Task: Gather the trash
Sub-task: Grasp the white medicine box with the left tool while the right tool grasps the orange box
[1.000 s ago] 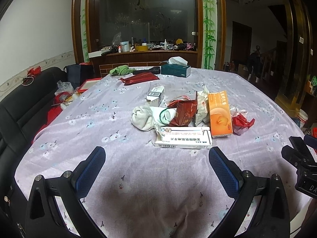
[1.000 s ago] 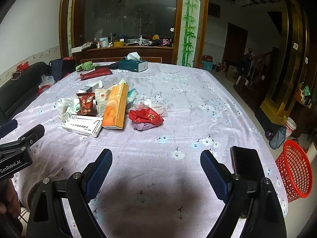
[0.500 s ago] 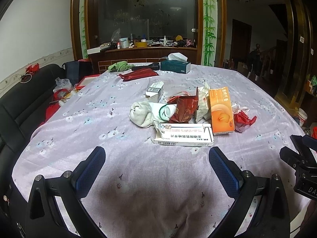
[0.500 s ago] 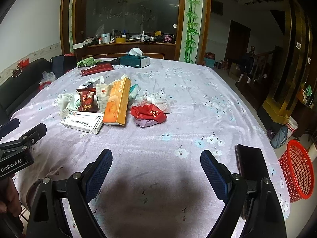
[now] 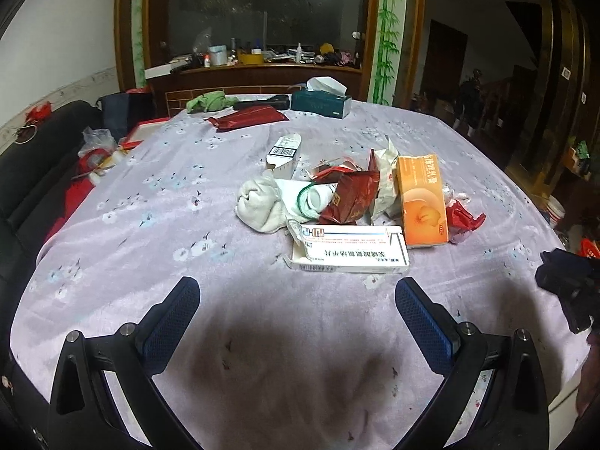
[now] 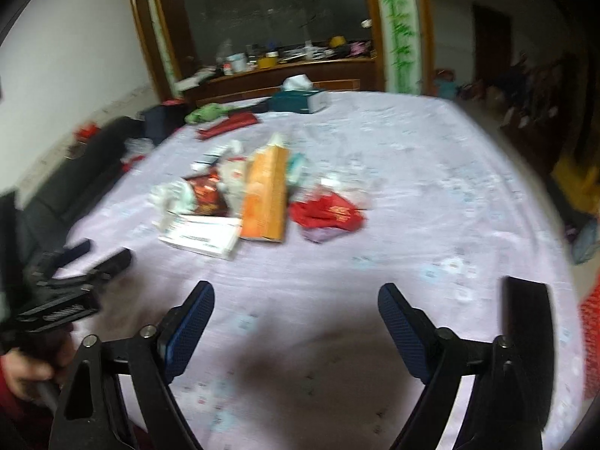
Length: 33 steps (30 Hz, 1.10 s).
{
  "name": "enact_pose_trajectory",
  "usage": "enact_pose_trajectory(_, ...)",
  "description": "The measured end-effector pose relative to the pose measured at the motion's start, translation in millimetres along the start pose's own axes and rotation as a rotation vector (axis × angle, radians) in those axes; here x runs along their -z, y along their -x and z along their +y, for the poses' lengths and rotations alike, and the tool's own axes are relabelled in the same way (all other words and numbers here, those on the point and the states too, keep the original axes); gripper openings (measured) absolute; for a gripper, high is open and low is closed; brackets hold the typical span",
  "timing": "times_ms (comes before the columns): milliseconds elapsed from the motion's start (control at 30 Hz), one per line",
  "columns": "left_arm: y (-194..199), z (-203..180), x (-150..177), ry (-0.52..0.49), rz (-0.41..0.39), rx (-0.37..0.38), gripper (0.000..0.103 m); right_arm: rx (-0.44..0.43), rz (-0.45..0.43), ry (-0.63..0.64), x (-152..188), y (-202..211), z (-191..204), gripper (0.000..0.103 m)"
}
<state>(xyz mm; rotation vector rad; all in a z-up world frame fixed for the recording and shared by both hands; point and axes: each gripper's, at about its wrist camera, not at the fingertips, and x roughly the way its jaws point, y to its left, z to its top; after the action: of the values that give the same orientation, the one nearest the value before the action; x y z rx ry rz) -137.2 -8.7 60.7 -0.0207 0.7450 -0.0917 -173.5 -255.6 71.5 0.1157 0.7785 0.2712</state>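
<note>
Left hand-held gripper (image 5: 296,311): jaws apart, nothing between them, poised over bare cloth near the near edge of the worktop (image 5: 150,202). Right hand-held gripper (image 6: 296,317): jaws wide apart though they have just closed a little, nothing between them, likewise over bare cloth at the near edge; this view is blurred.

Trash, all of it uncollected, lies in one cluster around the middle of the worktop. Nearest the left gripper is a white box (image 5: 350,249), lying flat. Just beyond it, touching or overlapping one another: a pale sock (image 5: 262,204), a dark red wrapper (image 5: 348,200), a white packet (image 5: 386,187) and an orange box (image 5: 422,202). A crumpled red bag (image 6: 328,213) sits at the right side of the cluster, closest to the right gripper. A small barcode box (image 5: 283,155) lies a little farther back.

Toward the far edge, well apart from the cluster: a tissue box (image 5: 320,103), a long red packet (image 5: 247,117) and a green cloth (image 5: 208,101). Whether these count as trash cannot be told.

A red basket (image 6: 590,337) shows partly off the right edge of the worktop, probably the bin.

Progress: judged at the start; nothing is gripped, every item remains to be picked
</note>
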Motion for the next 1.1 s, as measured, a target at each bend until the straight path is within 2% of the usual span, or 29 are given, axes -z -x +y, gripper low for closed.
enact_pose_trajectory(100,-9,5,-10,0.006,0.051,0.074,0.101,-0.107,0.047,-0.040,-17,-9,-3,0.084)
enact_pose_trajectory(233,-20,8,-18,0.017,0.084,0.128,0.085,-0.208,0.114,-0.067,-39,-33,6,0.075)
enact_pose_trajectory(367,-35,16,-24,0.034,0.119,0.147,0.077,-0.200,0.138,-0.025,-54,-60,21,0.068)
enact_pose_trajectory(467,-53,29,-28,0.088,0.184,0.187,0.063,-0.206,0.179,-0.048,-63,-83,22,0.059)
enact_pose_trajectory(633,-73,38,-37,0.110,0.226,0.215,0.058,-0.187,0.210,-0.071,-76,-114,13,0.052)
enact_pose_trajectory(667,-77,38,-39,0.115,0.235,0.227,0.052,-0.189,0.221,-0.082,-77,-119,11,0.048)
enact_pose_trajectory(733,-87,34,-41,0.113,0.260,0.243,0.045,-0.182,0.233,-0.089,-77,-125,10,0.047)
enact_pose_trajectory(867,-104,26,-44,0.089,0.279,0.222,0.035,-0.178,0.242,-0.080,-73,-132,11,0.024)
enact_pose_trajectory(900,-106,24,-43,0.088,0.280,0.222,0.022,-0.185,0.233,-0.078,-72,-130,10,0.018)
enact_pose_trajectory(967,-109,24,-42,0.095,0.284,0.218,0.021,-0.182,0.211,-0.065,-71,-122,10,0.011)
enact_pose_trajectory(1100,-100,23,-41,0.092,0.248,0.230,0.013,-0.202,0.182,-0.079,-69,-110,5,0.010)
